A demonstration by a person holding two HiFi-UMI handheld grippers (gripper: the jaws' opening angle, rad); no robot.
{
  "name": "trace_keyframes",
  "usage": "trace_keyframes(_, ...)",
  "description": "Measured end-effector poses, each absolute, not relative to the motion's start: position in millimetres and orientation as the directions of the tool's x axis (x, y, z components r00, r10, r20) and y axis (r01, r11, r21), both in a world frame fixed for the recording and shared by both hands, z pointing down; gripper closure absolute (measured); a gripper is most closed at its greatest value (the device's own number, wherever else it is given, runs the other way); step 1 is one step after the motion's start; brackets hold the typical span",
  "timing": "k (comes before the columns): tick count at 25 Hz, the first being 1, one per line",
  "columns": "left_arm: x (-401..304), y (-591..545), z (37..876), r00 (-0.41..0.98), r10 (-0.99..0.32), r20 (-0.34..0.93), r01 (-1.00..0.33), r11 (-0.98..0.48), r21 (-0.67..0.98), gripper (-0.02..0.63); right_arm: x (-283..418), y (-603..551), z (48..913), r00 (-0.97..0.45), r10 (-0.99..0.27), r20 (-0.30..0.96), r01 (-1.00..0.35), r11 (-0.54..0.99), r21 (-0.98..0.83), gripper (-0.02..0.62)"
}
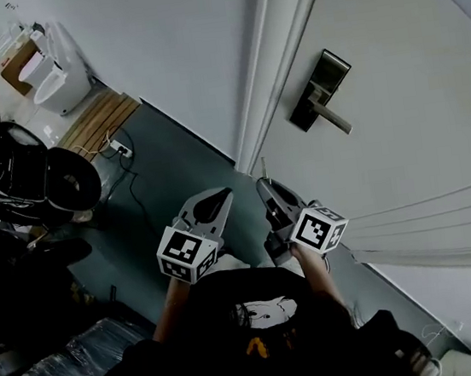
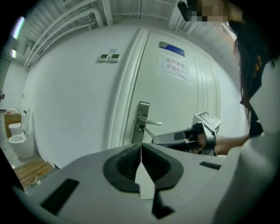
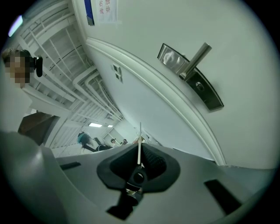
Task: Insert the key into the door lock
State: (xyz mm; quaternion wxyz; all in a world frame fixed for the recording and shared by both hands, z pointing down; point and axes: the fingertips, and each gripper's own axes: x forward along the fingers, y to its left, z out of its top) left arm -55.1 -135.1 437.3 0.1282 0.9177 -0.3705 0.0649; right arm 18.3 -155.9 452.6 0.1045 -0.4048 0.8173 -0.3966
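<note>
The white door's dark metal lock plate (image 1: 319,90) with its lever handle (image 1: 332,116) is up and to the right of both grippers in the head view. My right gripper (image 1: 266,186) is shut on a thin key (image 1: 262,171) that sticks out past its tips, well short of the door. The right gripper view shows the key (image 3: 139,146) edge-on between the jaws, with the lock plate (image 3: 192,76) and its keyhole (image 3: 199,86) up to the right. My left gripper (image 1: 217,195) is beside it, shut with nothing held (image 2: 141,146). The lock plate (image 2: 141,122) shows ahead of it.
The door frame (image 1: 278,57) runs left of the lock. A white toilet (image 1: 53,73), a wooden slat mat (image 1: 98,123) and a power strip (image 1: 118,148) are at the far left. Black bags and gear (image 1: 36,179) lie on the dark floor. A paper notice (image 2: 174,66) hangs on the door.
</note>
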Motion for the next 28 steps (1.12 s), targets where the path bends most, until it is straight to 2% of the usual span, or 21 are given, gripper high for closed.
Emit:
trace_keyframes(15, -10, -156, 436, 0.829, -0.528, 0.183, -0.557, -0.811, 0.181, 0.598, 70, -169, 462, -0.492, -0.860, 0.138, -0.609, 0.226, -0.760, 0.577)
trace_keyframes(21, 8, -167, 430, 0.846, -0.508, 0.163, -0.531, -0.830, 0.167, 0.597, 97, -189, 468, -0.434, -0.897, 0.086, -0.528, 0.176, -0.831, 0.577)
trace_keyframes(28, 31, -178, 427, 0.850, -0.503, 0.155, -0.524, -0.838, 0.155, 0.597, 128, -222, 479, -0.371, -0.925, 0.080, -0.502, 0.128, -0.855, 0.577)
